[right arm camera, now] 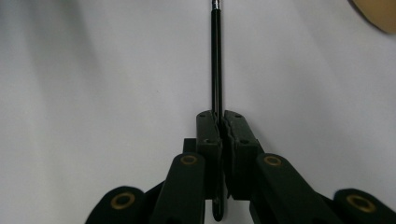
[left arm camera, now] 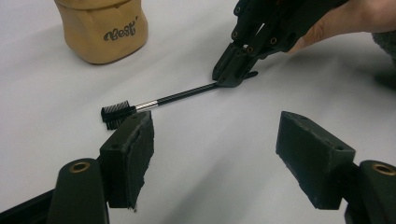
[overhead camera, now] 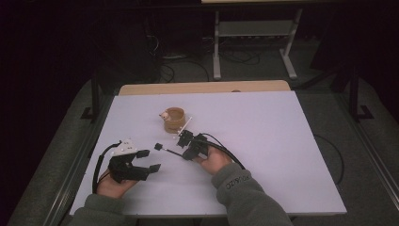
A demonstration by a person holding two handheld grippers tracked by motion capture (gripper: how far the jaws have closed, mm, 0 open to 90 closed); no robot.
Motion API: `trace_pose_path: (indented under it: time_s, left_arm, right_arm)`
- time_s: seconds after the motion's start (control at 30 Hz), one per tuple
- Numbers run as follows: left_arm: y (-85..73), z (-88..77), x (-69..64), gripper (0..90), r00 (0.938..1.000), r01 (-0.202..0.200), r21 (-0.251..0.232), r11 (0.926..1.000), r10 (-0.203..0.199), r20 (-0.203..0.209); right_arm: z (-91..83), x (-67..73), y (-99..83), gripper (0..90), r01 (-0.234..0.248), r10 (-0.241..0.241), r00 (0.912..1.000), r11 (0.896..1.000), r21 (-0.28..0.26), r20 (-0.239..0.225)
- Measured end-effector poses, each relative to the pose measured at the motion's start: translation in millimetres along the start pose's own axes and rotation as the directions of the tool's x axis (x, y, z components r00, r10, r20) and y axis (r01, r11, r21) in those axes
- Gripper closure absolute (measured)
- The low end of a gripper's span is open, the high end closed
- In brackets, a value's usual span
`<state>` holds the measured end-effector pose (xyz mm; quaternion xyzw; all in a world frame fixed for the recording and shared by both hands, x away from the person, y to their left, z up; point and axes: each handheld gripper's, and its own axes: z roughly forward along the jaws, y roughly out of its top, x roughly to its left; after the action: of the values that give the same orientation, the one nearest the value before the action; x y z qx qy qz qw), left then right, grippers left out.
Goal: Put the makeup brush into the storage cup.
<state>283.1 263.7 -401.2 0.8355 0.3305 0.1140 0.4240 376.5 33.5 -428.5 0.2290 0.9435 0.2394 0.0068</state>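
Fingers [right arm camera: 219, 140] of the right gripper [overhead camera: 184, 139] pinch the black handle of a slim brow brush with a small comb head [left arm camera: 154, 102], which lies on the white counter [overhead camera: 263, 141] near the tan ceramic cup [overhead camera: 173, 119]. Left gripper [overhead camera: 148, 160] fingers [left arm camera: 130, 154] stand spread, empty, just beside the comb head.

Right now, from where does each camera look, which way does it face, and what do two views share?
High view: above the person's side, facing forward and down on the table; both forearms, left gripper and right gripper show.
Left gripper view: rides the left gripper, looking between its open jaws at the brush, the cup and the right gripper.
Right gripper view: rides the right gripper, looking along its shut jaws and the brush handle.
Shared: all three show the brush.
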Motion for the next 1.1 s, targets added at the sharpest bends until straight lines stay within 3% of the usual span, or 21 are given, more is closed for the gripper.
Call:
trace_pose_path:
  time_s: [0.07,0.13,0.2,0.33,0.37,0.43,0.5,0.63,0.77,0.87,0.97,1.03,1.1]
  left_arm:
    - [0.2,0.0,-0.7,27.6,1.0,0.003,-0.001,1.0,-0.003,0.0]
    - [-0.3,0.3,-1.1,27.5,1.0,0.006,-0.008,0.9999,-0.006,0.0]
    - [-0.5,0.5,-1.1,27.6,1.0,0.006,-0.008,0.9999,-0.006,0.002]
    - [-0.6,1.4,-0.2,27.6,1.0,-0.007,0.003,1.0,0.007,0.005]
    - [-0.6,2.1,0.4,27.6,0.9999,0.006,0.0,1.0,-0.006,0.012]
    - [-0.4,2.1,0.4,27.6,0.9997,0.014,-0.004,0.9999,-0.014,0.02]
    - [0.4,1.8,-0.5,28.8,0.9997,0.012,-0.007,0.9999,-0.012,0.023]
    - [2.4,4.0,-3.1,31.0,0.9989,0.014,-0.013,0.9998,-0.014,0.046]
    - [7.2,9.9,-5.4,36.1,0.9967,0.022,-0.009,0.9997,-0.021,0.078]
    - [12.2,14.9,-5.4,37.6,0.9929,0.059,-0.022,0.998,-0.056,0.105]
    - [16.8,18.9,-5.6,40.3,0.9848,0.105,-0.041,0.9936,-0.099,0.143]
    - [19.3,19.3,-6.8,42.8,0.977,0.135,-0.063,0.9888,-0.122,0.174]
    - [21.7,19.6,-7.1,45.0,0.9743,0.139,-0.086,0.9866,-0.12,0.19]
  right_arm:
    - [-0.3,0.1,3.5,85.3,-0.015,0.015,0.9999,1.0,0.025,0.004]
    - [0.3,5.6,6.1,85.4,0.035,-0.037,0.9984,0.998,0.043,0.042]
    - [-0.4,9.2,4.8,85.4,0.064,-0.066,0.9955,0.997,0.034,0.068]
    - [-1.5,8.9,1.2,85.5,0.055,-0.055,0.9958,0.998,0.005,0.074]
    - [-7.1,9.0,-0.2,85.4,0.061,-0.058,0.995,0.998,-0.03,0.081]
    - [-9.9,8.8,-0.4,85.4,0.059,-0.055,0.9955,0.997,-0.046,0.077]
    - [-26.4,12.2,-1.7,85.4,0.062,-0.054,0.9955,0.993,-0.105,0.078]
    - [-45.5,15.9,-6.6,85.4,0.065,-0.051,0.9945,0.985,-0.159,0.092]
    - [-61.2,23.6,-12.8,85.3,0.058,-0.043,0.9965,0.973,-0.225,0.071]
    - [-76.0,35.6,-19.0,85.3,0.07,-0.058,0.9971,0.953,-0.295,0.05]
    - [-85.9,47.3,-26.2,85.2,0.097,-0.082,0.9948,0.938,-0.334,0.059]
    - [-89.4,52.6,-31.0,85.2,0.108,-0.092,0.9938,0.933,-0.344,0.062]
    - [-89.0,56.0,-35.7,85.2,0.107,-0.093,0.9941,0.929,-0.354,0.057]
